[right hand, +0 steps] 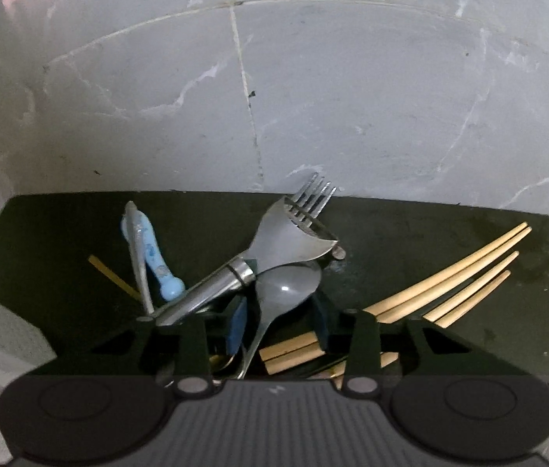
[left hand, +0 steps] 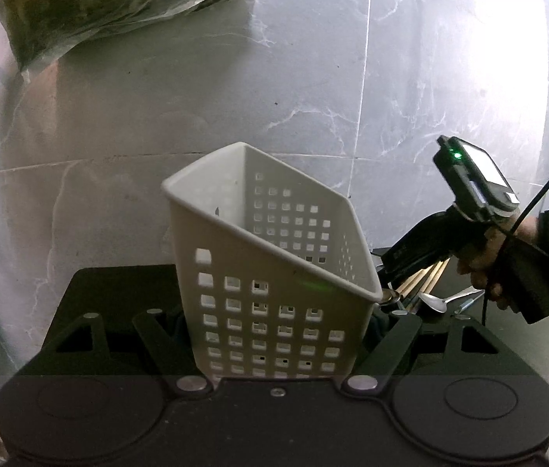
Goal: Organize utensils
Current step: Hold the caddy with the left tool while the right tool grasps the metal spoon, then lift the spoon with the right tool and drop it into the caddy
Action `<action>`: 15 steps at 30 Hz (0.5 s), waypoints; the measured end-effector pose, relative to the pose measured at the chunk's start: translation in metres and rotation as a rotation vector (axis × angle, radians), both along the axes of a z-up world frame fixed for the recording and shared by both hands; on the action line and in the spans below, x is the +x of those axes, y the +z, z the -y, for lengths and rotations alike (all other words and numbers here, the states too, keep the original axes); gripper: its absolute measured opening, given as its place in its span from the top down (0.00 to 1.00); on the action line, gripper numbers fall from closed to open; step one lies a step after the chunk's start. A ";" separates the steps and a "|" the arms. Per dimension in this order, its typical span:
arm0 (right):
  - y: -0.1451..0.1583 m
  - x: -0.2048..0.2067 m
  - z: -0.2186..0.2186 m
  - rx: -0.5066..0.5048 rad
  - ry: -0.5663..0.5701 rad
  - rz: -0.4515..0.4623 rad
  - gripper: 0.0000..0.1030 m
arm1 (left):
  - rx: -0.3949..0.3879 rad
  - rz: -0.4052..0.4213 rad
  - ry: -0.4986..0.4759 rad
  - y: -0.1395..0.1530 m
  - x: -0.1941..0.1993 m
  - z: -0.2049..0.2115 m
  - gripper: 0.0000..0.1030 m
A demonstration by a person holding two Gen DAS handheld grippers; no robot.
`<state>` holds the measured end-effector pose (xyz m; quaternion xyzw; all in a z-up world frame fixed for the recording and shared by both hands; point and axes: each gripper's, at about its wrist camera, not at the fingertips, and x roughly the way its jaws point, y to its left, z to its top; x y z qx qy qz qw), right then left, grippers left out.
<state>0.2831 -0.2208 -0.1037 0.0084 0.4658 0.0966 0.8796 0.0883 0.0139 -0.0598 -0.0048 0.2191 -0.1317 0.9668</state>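
- Left tongs (left hand: pixel 278 334) clamped the white perforated caddy (left hand: pixel 274 272) and held it tilted, mouth toward the pile; we judged this was to ease loading.
- Right tongs (right hand: pixel 280 321) straddled the spoon (right hand: pixel 288 286) neck on the black mat (right hand: pixel 449 233), narrowed; pad contact unclear.
- Fork (right hand: pixel 305 210), chopsticks (right hand: pixel 449 272) and blue-handled utensil (right hand: pixel 149 249) lay loose.
- Spoon handle was hidden under the tongs; caddy base cut off.

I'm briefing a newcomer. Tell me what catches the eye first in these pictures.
A white perforated basket fills the left view, tilted and clamped in the left gripper. In the right view, a metal spoon lies between the right gripper pads amid a fork and chopsticks on a dark mat.
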 end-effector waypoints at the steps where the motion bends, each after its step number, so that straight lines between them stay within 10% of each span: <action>1: 0.001 -0.003 -0.002 0.003 -0.006 0.001 0.73 | 0.000 0.001 -0.002 0.000 0.000 0.000 0.23; 5: -0.001 -0.003 0.004 0.069 -0.063 -0.002 0.94 | -0.007 0.002 -0.005 -0.001 -0.001 -0.001 0.23; 15: -0.001 -0.029 0.041 0.335 -0.210 -0.008 0.97 | -0.011 -0.001 -0.029 0.001 0.001 -0.005 0.23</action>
